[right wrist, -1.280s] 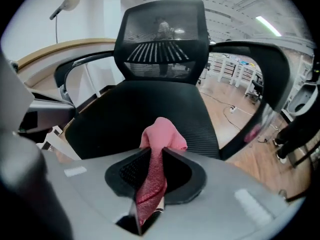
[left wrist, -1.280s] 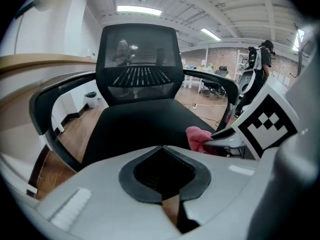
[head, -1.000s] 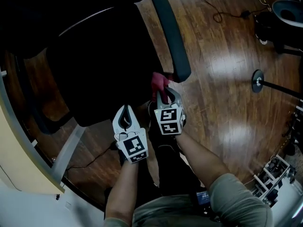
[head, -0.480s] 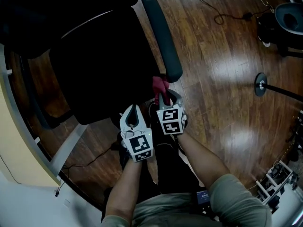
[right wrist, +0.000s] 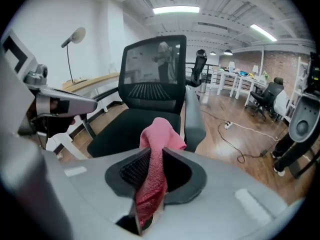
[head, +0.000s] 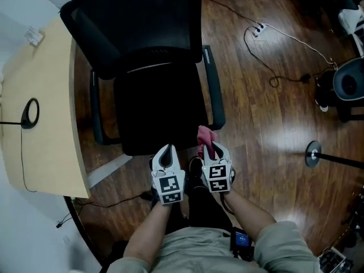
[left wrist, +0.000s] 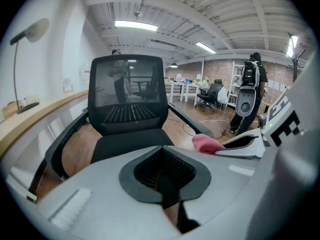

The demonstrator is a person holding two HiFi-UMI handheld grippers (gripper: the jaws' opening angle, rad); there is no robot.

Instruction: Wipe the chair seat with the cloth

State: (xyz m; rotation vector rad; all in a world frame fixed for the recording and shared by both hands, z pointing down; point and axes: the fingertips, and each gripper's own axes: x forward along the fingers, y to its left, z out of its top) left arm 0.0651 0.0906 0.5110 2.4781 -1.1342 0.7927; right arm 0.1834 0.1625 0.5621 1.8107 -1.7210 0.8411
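A black office chair stands in front of me, its seat (head: 159, 115) facing me and its mesh backrest (head: 136, 16) beyond. My right gripper (head: 211, 148) hovers just off the seat's front right corner, near the right armrest (head: 213, 90), and is shut on a pink cloth (head: 205, 135). In the right gripper view the cloth (right wrist: 159, 134) hangs bunched between the pads of that gripper (right wrist: 152, 166). My left gripper (head: 166, 150) sits beside it at the seat's front edge. Its jaws (left wrist: 162, 166) are together with nothing in them.
A light wooden desk (head: 45, 84) curves along the left, with a lamp base (head: 28, 114) and cord on it. On the wooden floor to the right lie a power strip with cables (head: 259, 30), a round stand base (head: 313, 152) and a grey device (head: 347, 84).
The head view has swung round so the whole chair now shows squarely. Both grippers stay side by side at the seat's front, the right one still shut on the pink cloth.
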